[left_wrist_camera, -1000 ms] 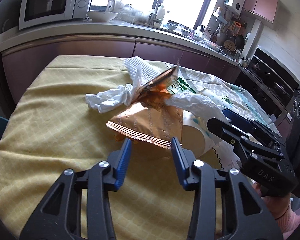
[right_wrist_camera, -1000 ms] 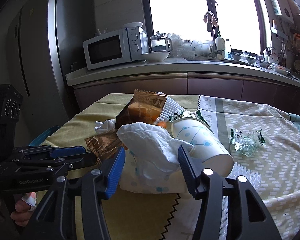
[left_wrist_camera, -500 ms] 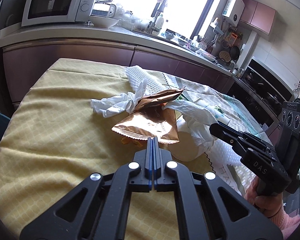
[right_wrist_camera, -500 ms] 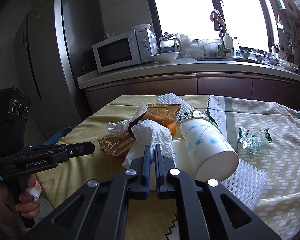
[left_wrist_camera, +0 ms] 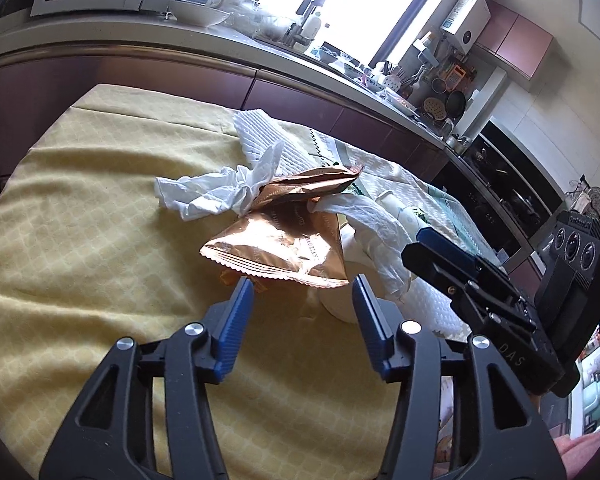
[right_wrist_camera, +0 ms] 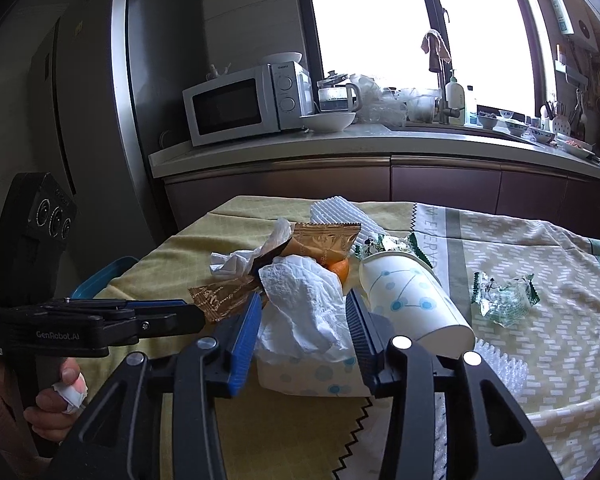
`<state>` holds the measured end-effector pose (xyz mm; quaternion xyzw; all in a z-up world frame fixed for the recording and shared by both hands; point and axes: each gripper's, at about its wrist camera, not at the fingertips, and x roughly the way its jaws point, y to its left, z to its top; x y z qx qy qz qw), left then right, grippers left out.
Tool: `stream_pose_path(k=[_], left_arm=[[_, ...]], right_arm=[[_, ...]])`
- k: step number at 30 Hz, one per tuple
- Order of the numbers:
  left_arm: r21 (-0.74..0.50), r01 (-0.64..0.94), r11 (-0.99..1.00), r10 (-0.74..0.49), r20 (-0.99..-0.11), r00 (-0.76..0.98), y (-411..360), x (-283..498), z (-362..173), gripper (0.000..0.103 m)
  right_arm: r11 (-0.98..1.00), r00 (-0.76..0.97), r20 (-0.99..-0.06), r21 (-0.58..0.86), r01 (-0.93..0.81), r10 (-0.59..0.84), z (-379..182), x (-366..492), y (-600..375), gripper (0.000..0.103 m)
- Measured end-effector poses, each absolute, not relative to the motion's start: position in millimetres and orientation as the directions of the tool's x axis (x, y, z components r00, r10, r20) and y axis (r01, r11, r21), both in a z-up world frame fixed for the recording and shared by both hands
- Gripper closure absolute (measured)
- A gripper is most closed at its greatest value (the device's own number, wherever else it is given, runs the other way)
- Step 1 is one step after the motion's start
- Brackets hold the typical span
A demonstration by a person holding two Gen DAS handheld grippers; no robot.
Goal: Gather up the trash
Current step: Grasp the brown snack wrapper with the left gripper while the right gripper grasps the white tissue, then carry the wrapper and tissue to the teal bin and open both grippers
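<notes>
So the trash is all heaped together in the middle of the surface (left_wrist_camera: 80, 240), which has a yellow cloth on the near left side and a paler patterned one to the right, and I'd guess it's bunched like that so it can be grabbed piece by piece. Both grippers sit at the near edge aimed into the pile. The left gripper (left_wrist_camera: 302, 292) has just been opening up its fingers, and they now stand apart with nothing pinched, right in front of the serrated edge of the copper foil wrapper (left_wrist_camera: 284, 244), probably lining up on it. The right gripper (right_wrist_camera: 302, 312) has also just been opening; its fingers straddle the crumpled white tissue (right_wrist_camera: 304, 300) that sits on a dotted tissue pack (right_wrist_camera: 312, 372), but I can't see the pads pressing it, so not gripping yet. Count as far as I can tell: two copper wrappers (the other one (right_wrist_camera: 324, 240) is propped up farther back), two white tissues (second one (left_wrist_camera: 204, 196) on the left), one paper cup (right_wrist_camera: 412, 300) lying on its side, one orange (right_wrist_camera: 338, 270) mostly buried, and one green-and-clear wrapper (right_wrist_camera: 504, 296) well apart on the right, with another partly hidden behind the cup.
</notes>
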<state>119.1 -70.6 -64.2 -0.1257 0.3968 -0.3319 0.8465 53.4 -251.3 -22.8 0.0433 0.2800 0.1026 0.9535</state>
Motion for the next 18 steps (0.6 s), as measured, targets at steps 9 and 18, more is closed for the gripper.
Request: stream_pose_path(k=[9, 18], left_arm=[[-0.648, 0.379, 0.661, -0.750, -0.576, 0.324, -72.5, 152.4, -95.6, 0.080], [-0.632, 0.389, 0.670, -0.742, -0.574, 0.346, -82.2, 156.7, -98.6, 0.101]], right_arm=[[0.970, 0.796, -0.554, 0.153, -0.191, 0.244, -31.8, 60.9, -250.4, 0.091], [0.964, 0.794, -0.548, 0.168, -0.204, 0.263, -32.7, 58.4, -249.6, 0.097]])
